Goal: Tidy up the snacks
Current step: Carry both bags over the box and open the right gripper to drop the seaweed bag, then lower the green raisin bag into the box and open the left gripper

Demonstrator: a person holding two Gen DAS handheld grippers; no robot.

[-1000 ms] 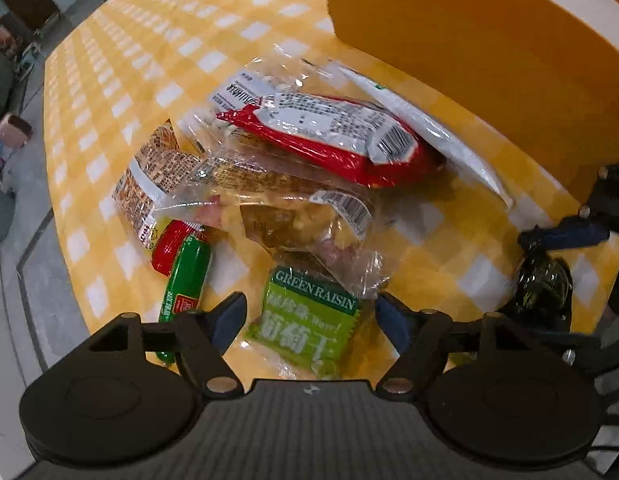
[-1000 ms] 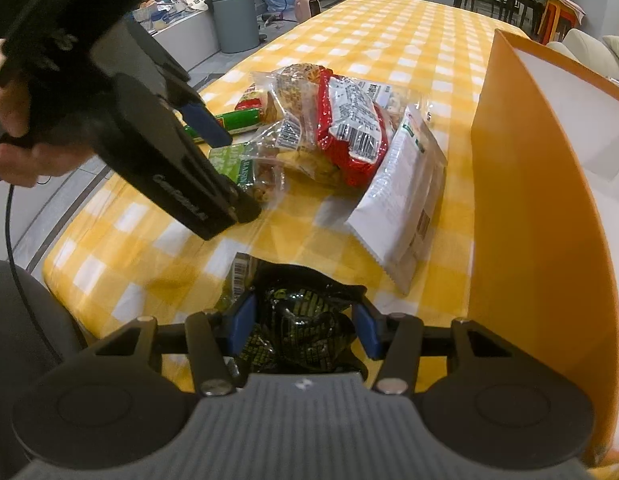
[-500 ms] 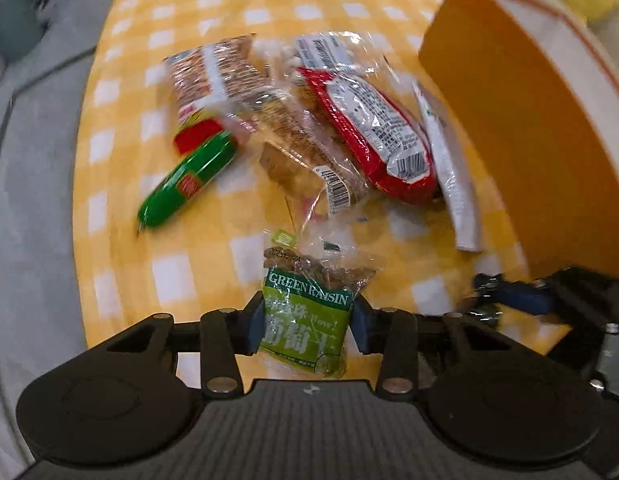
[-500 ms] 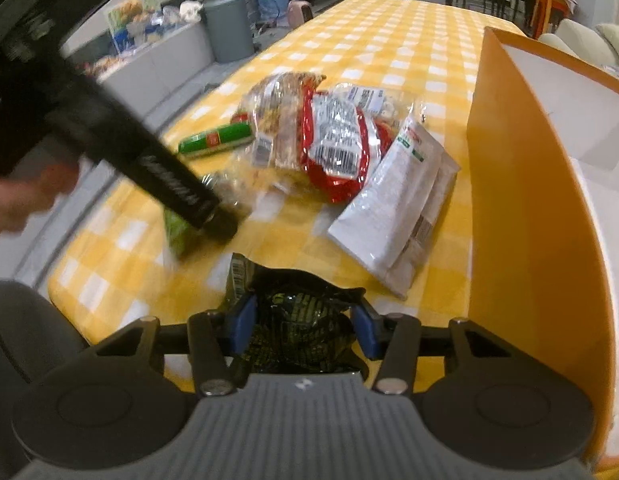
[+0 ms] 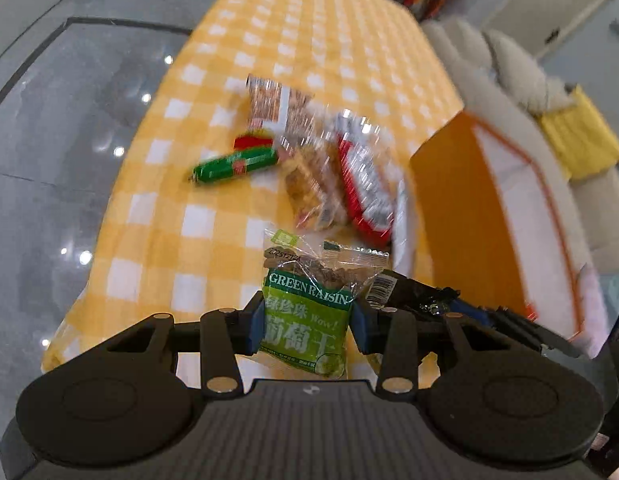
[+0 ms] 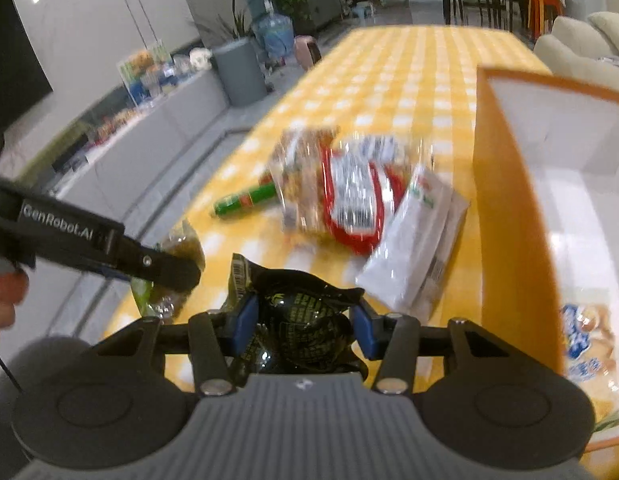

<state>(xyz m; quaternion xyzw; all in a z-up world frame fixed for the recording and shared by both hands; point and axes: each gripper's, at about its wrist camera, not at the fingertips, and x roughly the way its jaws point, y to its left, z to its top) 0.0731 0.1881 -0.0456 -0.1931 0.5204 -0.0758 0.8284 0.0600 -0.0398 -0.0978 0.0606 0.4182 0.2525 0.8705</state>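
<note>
My left gripper (image 5: 308, 320) is shut on a green raisin packet (image 5: 305, 304) and holds it upright above the near end of the table. My right gripper (image 6: 303, 328) is shut on a crumpled black snack packet (image 6: 297, 304), lifted off the cloth. The two grippers are close side by side: the black packet (image 5: 413, 292) shows just right of the raisin packet, and the left gripper (image 6: 165, 268) with the raisin packet (image 6: 181, 244) shows at the left of the right wrist view. An open orange box (image 6: 505, 216) stands to the right.
On the yellow checked cloth (image 5: 189, 216) lies a pile: a green sausage (image 5: 233, 166), a clear snack bag (image 5: 309, 188), a red packet (image 5: 365, 184), an orange-white packet (image 5: 277, 104), a white pouch (image 6: 413, 240). A snack bag (image 6: 585, 340) lies inside the box. A sofa (image 5: 509, 76) is behind it.
My left gripper closed on the green raisin packet, lifted it off the table and rolled. My right gripper rose a little with the black packet still in it.
</note>
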